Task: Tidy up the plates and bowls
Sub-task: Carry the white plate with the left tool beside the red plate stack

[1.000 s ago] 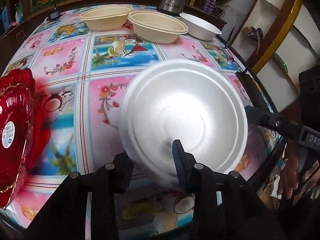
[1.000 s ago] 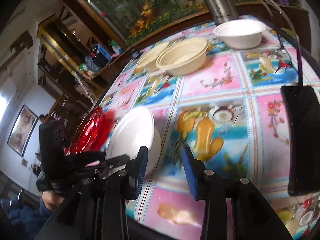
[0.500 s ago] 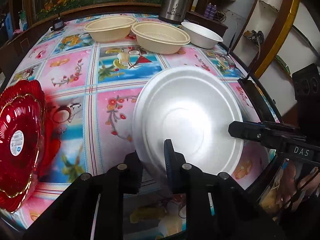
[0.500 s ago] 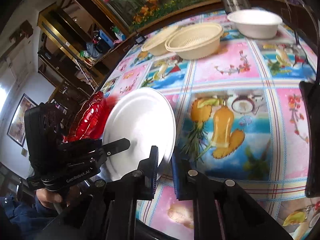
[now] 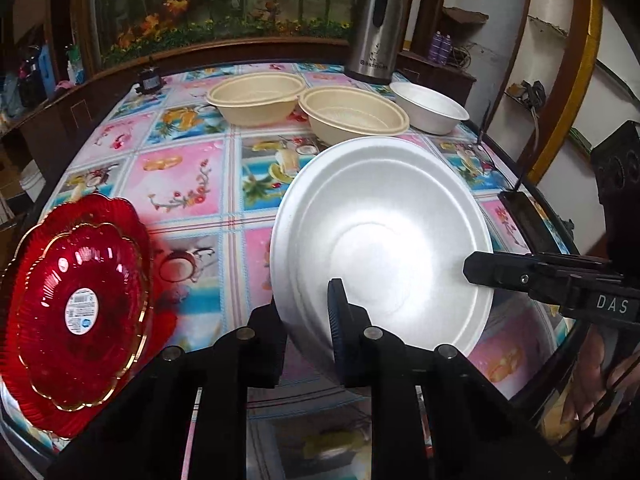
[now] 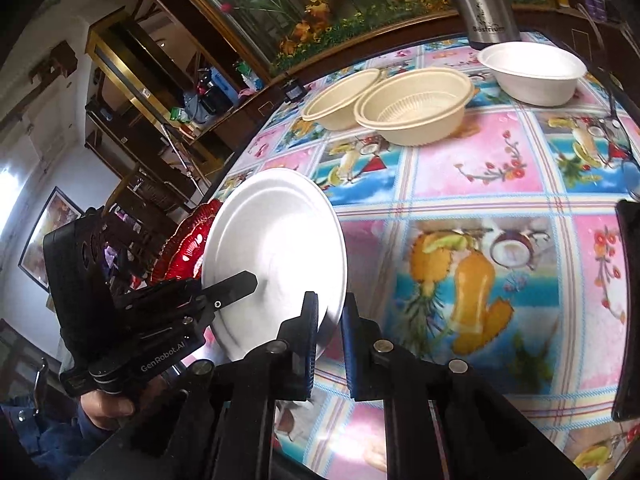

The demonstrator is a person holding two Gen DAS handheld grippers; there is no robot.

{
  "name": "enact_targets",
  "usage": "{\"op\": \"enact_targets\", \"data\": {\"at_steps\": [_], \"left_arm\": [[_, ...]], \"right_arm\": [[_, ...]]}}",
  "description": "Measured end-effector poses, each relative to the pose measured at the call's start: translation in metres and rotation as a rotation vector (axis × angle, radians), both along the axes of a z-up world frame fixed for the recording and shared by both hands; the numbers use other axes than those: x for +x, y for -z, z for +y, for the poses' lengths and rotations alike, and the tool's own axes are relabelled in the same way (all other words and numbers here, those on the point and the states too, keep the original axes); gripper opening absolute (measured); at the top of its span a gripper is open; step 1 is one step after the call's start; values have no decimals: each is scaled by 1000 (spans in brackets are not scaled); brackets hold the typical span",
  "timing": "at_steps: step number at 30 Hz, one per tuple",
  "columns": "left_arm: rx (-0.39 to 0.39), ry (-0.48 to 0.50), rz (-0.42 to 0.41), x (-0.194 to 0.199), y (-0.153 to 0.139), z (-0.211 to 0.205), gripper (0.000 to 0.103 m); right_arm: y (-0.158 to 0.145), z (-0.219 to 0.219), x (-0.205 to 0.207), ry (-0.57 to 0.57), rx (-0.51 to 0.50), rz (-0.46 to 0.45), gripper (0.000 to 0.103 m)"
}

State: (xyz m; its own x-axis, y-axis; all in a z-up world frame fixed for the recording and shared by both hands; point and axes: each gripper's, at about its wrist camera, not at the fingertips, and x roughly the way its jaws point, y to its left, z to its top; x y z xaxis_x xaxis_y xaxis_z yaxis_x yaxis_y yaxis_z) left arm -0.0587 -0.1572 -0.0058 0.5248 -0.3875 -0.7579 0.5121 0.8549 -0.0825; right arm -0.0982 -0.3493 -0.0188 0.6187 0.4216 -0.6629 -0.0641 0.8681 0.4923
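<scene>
A white foam plate (image 5: 384, 240) is held tilted above the table's near edge. My left gripper (image 5: 308, 320) is shut on its near rim. My right gripper (image 6: 330, 320) is shut on its other rim; in the left wrist view its finger (image 5: 504, 270) lies across the plate's right side. The plate also shows in the right wrist view (image 6: 276, 248). Red glass plates (image 5: 76, 308) lie stacked at the left. Two beige bowls (image 5: 256, 98) (image 5: 354, 116) and a white foam bowl (image 5: 430, 108) stand at the far side.
A steel kettle (image 5: 376, 28) stands at the back behind the bowls. A black phone-like slab (image 6: 628, 312) lies at the table's right edge. A small black device (image 5: 149, 82) sits at the far left edge. The table (image 5: 180, 176) has a fruit-print cloth.
My right gripper moved in and closed on the plate's rim. The plate rose and tilted up, moving right, now held by both grippers.
</scene>
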Motion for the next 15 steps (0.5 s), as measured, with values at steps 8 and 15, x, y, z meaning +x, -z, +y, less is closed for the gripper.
{"op": "enact_targets", "data": {"at_steps": [8,15], "left_arm": [[2,-49,-47,2,-5,16,16],[-16,-82,-62,7,-10,32,16]], "right_arm": [[-5,18,14,-22,-19,-16,11],[-11,34,26,-45,-36,-25,11]]}}
